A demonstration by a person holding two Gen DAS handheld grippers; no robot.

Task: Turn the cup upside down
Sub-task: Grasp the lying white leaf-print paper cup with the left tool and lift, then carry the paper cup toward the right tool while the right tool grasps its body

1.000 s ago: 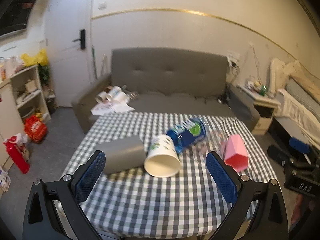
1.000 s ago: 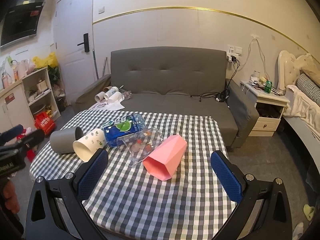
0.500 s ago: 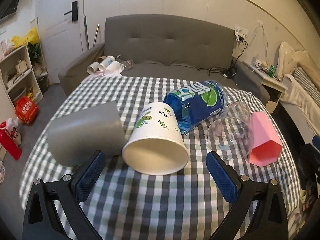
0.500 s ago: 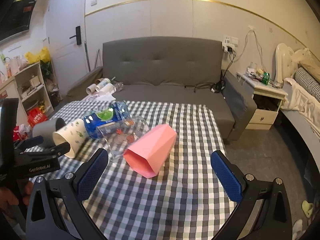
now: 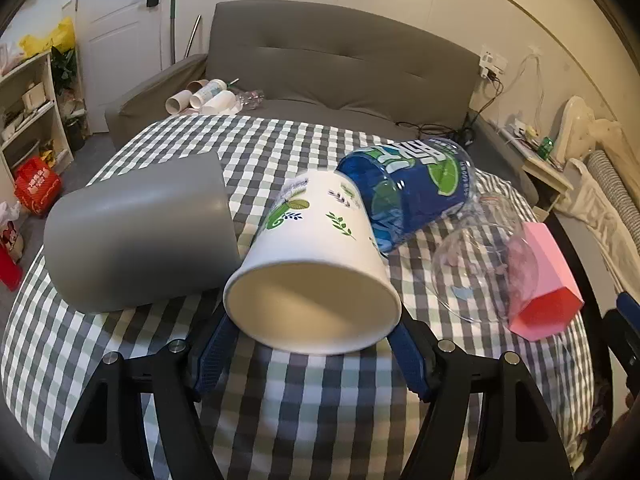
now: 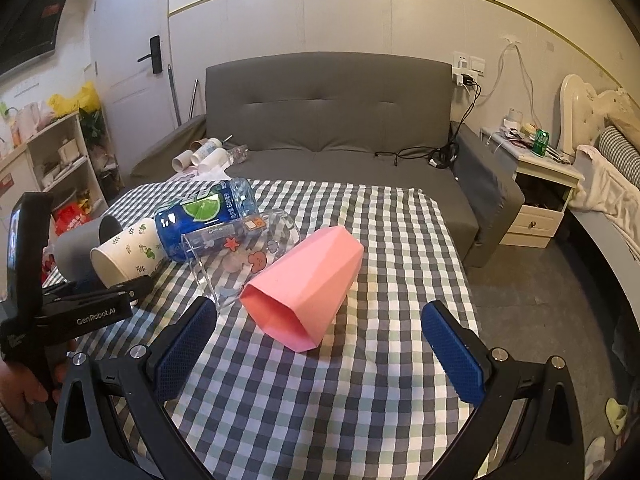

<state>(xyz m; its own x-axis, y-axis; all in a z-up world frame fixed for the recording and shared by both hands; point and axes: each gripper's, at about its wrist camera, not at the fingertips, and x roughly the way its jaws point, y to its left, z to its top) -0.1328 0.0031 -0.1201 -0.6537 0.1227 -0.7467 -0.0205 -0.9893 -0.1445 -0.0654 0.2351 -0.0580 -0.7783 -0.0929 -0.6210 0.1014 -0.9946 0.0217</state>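
Note:
Several cups lie on their sides on the checked table (image 5: pixel 280 408): a grey cup (image 5: pixel 136 236), a white paper cup with leaf prints (image 5: pixel 316 276), a blue printed cup (image 5: pixel 408 196), a clear glass cup (image 5: pixel 476 276) and a pink faceted cup (image 6: pixel 308 284). My left gripper (image 5: pixel 312 344) has its blue pads either side of the white cup's rim, closed in on it. It also shows in the right wrist view (image 6: pixel 120 288), at the white cup (image 6: pixel 128 252). My right gripper (image 6: pixel 320 340) is open, just short of the pink cup's mouth.
A grey sofa (image 6: pixel 332 120) stands behind the table with rolls and a bottle (image 6: pixel 208 156) on it. A shelf unit (image 6: pixel 60 152) is at the left, a bedside cabinet (image 6: pixel 536 192) and bed at the right. The table's front edge is near both grippers.
My left gripper moved forward to the white paper cup and narrowed around its rim. My right gripper moved closer to the pink cup and stayed open.

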